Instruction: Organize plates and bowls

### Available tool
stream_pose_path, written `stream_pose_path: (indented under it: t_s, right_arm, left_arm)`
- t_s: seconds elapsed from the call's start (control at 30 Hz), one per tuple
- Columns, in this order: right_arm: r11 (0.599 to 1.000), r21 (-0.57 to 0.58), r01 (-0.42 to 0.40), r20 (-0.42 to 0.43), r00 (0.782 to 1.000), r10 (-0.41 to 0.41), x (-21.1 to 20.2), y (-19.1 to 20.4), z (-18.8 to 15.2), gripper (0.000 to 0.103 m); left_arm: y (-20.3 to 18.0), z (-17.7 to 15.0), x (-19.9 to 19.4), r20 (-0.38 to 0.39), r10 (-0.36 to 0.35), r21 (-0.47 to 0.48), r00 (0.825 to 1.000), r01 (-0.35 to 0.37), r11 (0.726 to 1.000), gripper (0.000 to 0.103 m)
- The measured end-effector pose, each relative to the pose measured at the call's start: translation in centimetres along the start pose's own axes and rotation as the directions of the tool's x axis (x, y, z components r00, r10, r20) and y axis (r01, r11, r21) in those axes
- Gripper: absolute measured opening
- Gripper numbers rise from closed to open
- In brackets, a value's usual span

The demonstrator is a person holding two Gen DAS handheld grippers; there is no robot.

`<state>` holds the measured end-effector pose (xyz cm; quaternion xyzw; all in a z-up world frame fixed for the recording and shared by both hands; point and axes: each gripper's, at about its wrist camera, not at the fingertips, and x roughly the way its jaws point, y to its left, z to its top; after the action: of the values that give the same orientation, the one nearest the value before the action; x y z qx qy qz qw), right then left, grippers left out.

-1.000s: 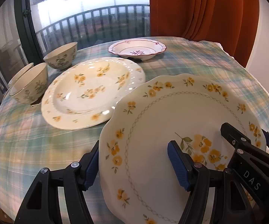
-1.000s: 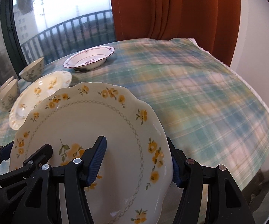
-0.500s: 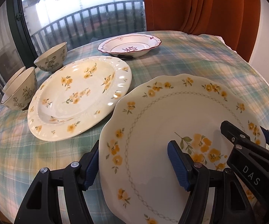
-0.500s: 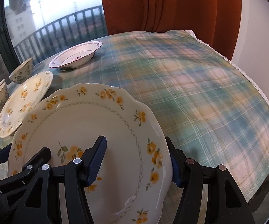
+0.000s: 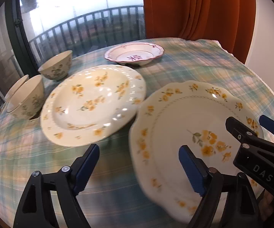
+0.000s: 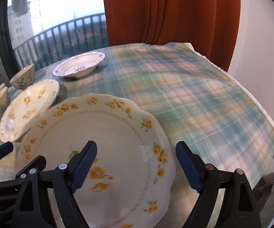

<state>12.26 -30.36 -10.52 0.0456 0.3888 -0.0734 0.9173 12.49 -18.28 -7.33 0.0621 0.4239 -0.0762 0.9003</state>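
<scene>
A cream scalloped plate with yellow flowers (image 5: pixel 184 125) (image 6: pixel 102 133) lies near the table's front edge, its near rim blurred. My left gripper (image 5: pixel 138 169) straddles its left rim. The jaws are opening, and the left pad (image 5: pixel 87 165) stands off the rim. My right gripper (image 6: pixel 136 166) straddles the right rim with jaws opening and a gap beside the right pad (image 6: pixel 188 169). A second yellow-flowered plate (image 5: pixel 93 104) (image 6: pixel 28 106) sits just left of it.
A red-rimmed shallow bowl (image 5: pixel 135 54) (image 6: pixel 79 66) stands at the back. Floral bowls (image 5: pixel 56 66) (image 5: pixel 27 96) sit at the left edge by the window. The plaid tablecloth (image 6: pixel 203 104) stretches to the right. An orange curtain (image 6: pixel 175 9) hangs behind.
Both grippers' jaws have spread wider and their pads have come off the scalloped plate's rims. The plate's near edge now looks blurred.
</scene>
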Motion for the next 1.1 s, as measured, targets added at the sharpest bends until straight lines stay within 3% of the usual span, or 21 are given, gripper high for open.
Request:
stream_pose_path:
  t_s: [0.3, 0.5, 0.7, 0.8, 0.9, 1.1]
  right_arm:
    - [0.998, -0.025, -0.049, 0.046, 0.998, 0.05, -3.3, 5.2, 0.5, 0.092]
    - [0.995, -0.053, -0.088, 0.041, 0.995, 0.09, -3.8, 8.9, 1.5, 0.092]
    - [0.989, -0.102, -0.109, 0.054, 0.992, 0.115, -3.5, 12.4, 3.7, 0.092]
    - [0.987, -0.118, -0.113, 0.065, 0.99, 0.121, -3.2, 13.8, 5.2, 0.092]
    - [0.983, -0.112, -0.144, 0.074, 0.986, 0.153, -2.8, 15.0, 7.2, 0.092]
    - [0.98, -0.136, -0.147, 0.072, 0.985, 0.158, -0.3, 16.5, 9.9, 0.092]
  left_arm:
    - [4.4, -0.5, -3.2, 0.091, 0.022, -0.037, 0.996, -0.019, 0.999, 0.095]
    - [7.8, 0.1, -3.6, 0.101, 0.044, -0.092, 0.994, -0.035, 0.995, 0.096]
    - [10.7, 2.0, -3.3, 0.118, 0.084, -0.139, 0.99, -0.067, 0.988, 0.096]
    - [11.8, 3.3, -3.4, 0.131, 0.141, -0.193, 0.981, -0.115, 0.975, 0.096]
    - [12.5, 4.7, -3.0, 0.139, 0.121, -0.208, 0.983, -0.091, 0.974, 0.096]
    - [13.0, 7.1, -0.2, 0.107, 0.149, -0.219, 0.983, -0.123, 0.968, 0.096]
